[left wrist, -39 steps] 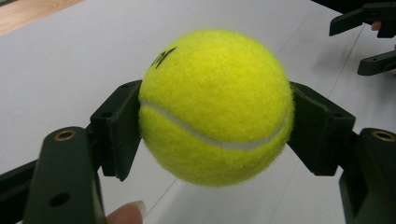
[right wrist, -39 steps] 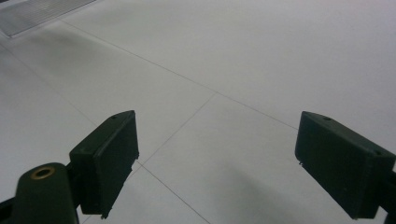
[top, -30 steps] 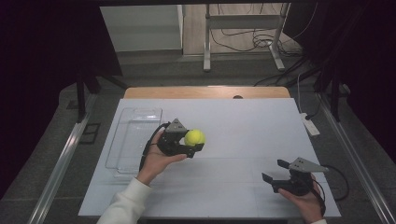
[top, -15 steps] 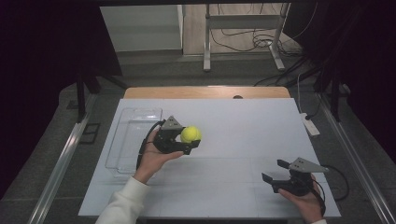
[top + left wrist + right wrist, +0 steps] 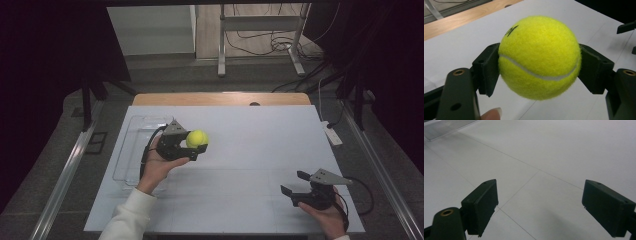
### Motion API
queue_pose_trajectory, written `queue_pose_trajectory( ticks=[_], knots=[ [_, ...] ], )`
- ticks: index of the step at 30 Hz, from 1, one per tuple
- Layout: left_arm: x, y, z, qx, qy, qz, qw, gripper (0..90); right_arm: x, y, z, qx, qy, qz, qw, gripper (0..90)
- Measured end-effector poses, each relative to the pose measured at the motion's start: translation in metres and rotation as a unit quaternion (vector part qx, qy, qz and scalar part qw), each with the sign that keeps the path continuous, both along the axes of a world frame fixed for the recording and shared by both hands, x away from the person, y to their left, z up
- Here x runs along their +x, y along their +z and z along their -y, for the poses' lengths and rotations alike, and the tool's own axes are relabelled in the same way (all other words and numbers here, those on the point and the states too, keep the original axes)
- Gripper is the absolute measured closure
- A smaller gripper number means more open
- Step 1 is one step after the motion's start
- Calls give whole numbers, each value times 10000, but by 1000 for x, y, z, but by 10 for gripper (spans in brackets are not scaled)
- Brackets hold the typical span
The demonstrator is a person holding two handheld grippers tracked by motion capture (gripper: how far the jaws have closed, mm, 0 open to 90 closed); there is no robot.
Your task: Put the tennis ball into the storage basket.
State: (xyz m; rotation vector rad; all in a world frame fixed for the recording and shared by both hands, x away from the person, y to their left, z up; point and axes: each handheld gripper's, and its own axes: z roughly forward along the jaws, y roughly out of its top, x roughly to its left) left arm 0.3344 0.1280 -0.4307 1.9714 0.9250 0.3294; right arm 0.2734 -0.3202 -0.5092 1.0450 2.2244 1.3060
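A yellow tennis ball point(image 5: 197, 138) is clamped between the jaws of my left gripper point(image 5: 198, 141), held above the white table left of centre. In the left gripper view the ball point(image 5: 539, 56) is pressed from both sides by the black pads point(image 5: 486, 67), and a fingertip shows at the bottom edge. My right gripper point(image 5: 295, 183) rests low near the table's front right, jaws wide apart with nothing between them. The right gripper view shows its gripper point(image 5: 549, 207) over bare white tabletop.
A clear plastic tray point(image 5: 131, 150) lies on the table's left side, just behind and left of my left hand. The white table point(image 5: 250, 145) has a wooden strip along its far edge. A white power strip point(image 5: 332, 135) lies at the right edge.
My left hand with the ball has drifted slightly left and away from the front edge, toward the tray. The right gripper has stayed put.
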Motion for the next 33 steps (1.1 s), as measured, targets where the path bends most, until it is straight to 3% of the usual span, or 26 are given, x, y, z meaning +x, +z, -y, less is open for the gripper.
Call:
queue_pose_trajectory(
  ticks=[33],
  knots=[
    [9, 3, -33, -104, 430, -26, 9990, 266, 0, -1, -1, -43, -7, -9, 10000, 135]
  ],
)
